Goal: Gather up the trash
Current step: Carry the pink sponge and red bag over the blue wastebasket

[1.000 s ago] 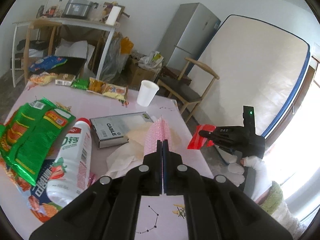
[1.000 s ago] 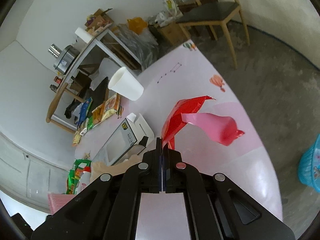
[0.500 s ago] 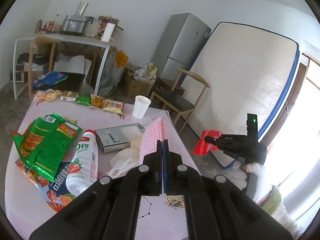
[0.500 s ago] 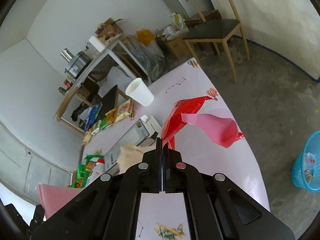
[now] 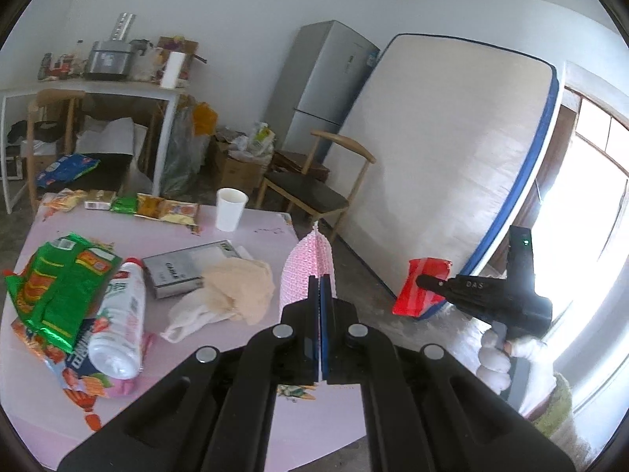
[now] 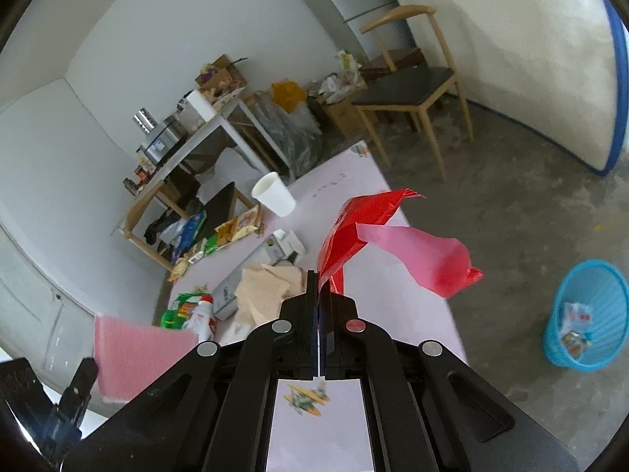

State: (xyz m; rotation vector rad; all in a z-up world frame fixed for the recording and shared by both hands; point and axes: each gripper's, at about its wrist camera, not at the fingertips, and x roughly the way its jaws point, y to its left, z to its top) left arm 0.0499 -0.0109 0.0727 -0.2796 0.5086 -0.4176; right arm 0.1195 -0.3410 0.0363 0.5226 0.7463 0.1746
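My left gripper [image 5: 319,287] is shut on a pink foam sheet [image 5: 308,265], held above the pink table [image 5: 220,373]; the sheet also shows in the right wrist view [image 6: 133,354]. My right gripper [image 6: 317,285] is shut on a red wrapper [image 6: 365,228], held past the table's right edge; the wrapper also shows in the left wrist view [image 5: 422,287]. A blue trash basket [image 6: 585,314] with some wrappers in it stands on the floor to the right.
On the table lie green snack bags [image 5: 59,283], a white bottle [image 5: 120,322], a grey box [image 5: 184,267], crumpled tissue [image 5: 232,291], a paper cup [image 5: 231,209] and small packets [image 5: 165,206]. A wooden chair [image 6: 412,86], fridge [image 5: 318,82] and leaning mattress [image 5: 444,169] stand beyond.
Both grippers have risen and pulled back from the table with their loads. The blue basket has come further into the right wrist view.
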